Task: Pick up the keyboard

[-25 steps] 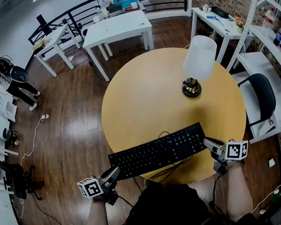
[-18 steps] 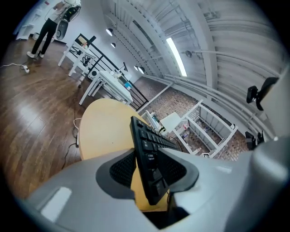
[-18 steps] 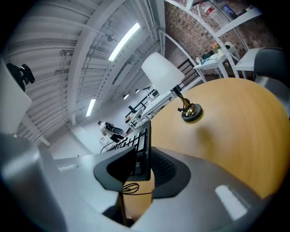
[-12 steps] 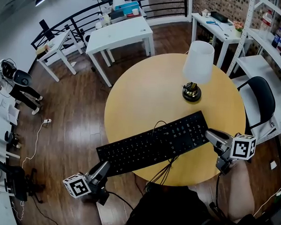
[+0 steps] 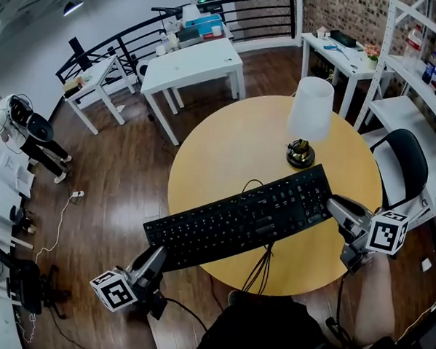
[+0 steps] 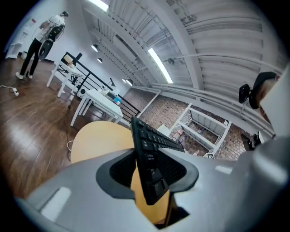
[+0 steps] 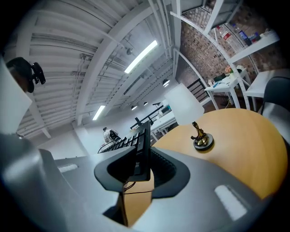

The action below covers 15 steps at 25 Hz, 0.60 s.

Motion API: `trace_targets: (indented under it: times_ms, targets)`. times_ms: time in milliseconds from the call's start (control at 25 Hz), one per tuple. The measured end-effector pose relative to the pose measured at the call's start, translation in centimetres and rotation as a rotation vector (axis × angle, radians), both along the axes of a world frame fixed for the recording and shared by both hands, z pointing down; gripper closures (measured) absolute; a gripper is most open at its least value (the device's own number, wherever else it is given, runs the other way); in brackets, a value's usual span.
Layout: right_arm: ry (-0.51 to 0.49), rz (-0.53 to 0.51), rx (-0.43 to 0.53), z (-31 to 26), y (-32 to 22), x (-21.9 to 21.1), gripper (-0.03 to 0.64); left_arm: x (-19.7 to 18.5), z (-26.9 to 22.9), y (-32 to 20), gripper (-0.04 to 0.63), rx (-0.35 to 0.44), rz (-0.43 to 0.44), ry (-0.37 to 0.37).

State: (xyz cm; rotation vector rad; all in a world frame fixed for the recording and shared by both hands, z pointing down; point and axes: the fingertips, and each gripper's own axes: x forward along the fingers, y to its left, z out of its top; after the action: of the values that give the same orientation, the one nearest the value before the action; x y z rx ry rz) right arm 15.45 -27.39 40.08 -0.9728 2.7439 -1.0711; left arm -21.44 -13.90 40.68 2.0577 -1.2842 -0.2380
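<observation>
A black keyboard (image 5: 238,216) hangs in the air above the near edge of the round yellow table (image 5: 226,156). My left gripper (image 5: 155,260) is shut on its left end. My right gripper (image 5: 336,209) is shut on its right end. The left gripper view shows the keyboard (image 6: 149,154) edge-on, clamped between the left gripper (image 6: 152,181) pads. The right gripper view shows the keyboard (image 7: 142,149) pinched the same way in the right gripper (image 7: 140,174). Its black cable (image 5: 261,263) dangles down in front of the table's edge.
A lamp with a white shade (image 5: 309,113) stands on the table just behind the keyboard's right end. A black chair (image 5: 408,154) and white shelving (image 5: 416,78) are at the right. A white table (image 5: 199,56) stands behind, and a person (image 5: 27,127) stands at far left.
Both grippers have risen with the keyboard held between them. It has come up off the table and now sits higher and larger in the head view.
</observation>
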Motion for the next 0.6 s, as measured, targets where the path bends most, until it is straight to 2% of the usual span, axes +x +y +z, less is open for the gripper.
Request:
trace_targets:
  times_ms: [280,600]
  targets:
    - [-0.035,0.019,0.078,-3.9,1.1,-0.3,0.522,-0.3,-4.2,0.8,0.465,0.097,0.004,-0.035]
    - [-0.016,0.029,0.146,-6.1,2.0,-0.6,0.522,-0.6,-5.4,1.9,0.465,0.129,-0.004,-0.038]
